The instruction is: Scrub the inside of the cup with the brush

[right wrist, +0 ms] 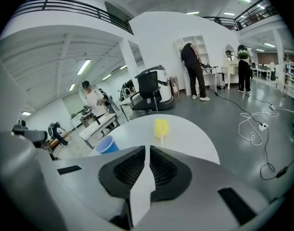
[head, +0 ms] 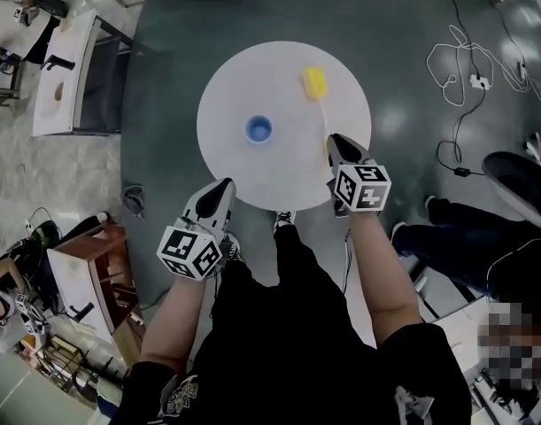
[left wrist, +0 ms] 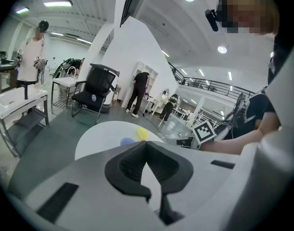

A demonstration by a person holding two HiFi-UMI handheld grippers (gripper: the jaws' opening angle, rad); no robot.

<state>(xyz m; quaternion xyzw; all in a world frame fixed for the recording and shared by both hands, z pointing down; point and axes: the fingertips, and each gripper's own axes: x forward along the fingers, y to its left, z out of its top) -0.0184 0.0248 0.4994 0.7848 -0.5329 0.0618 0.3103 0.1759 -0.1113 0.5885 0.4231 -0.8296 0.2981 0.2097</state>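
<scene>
A small blue cup (head: 258, 129) stands open side up near the middle of the round white table (head: 235, 78). A brush with a yellow head (head: 314, 82) lies to its right at the far side, its thin handle running toward me. My right gripper (head: 335, 140) is over the table's right front edge, by the handle's near end, shut and empty. My left gripper (head: 226, 184) is at the table's front edge, short of the cup, shut and empty. The left gripper view has the cup (left wrist: 126, 141) and brush (left wrist: 142, 134) just past its tips (left wrist: 147, 144). The right gripper view shows the cup (right wrist: 106, 145) to the left and the brush (right wrist: 160, 127) ahead of its tips (right wrist: 147, 149).
White benches (head: 62, 78) stand at the left, and a small wooden stand (head: 84, 264) is near my left arm. Cables (head: 465, 73) trail on the floor at the right, where a seated person's legs (head: 465, 228) reach in. A black chair (right wrist: 149, 90) and standing people (right wrist: 194, 66) are beyond the table.
</scene>
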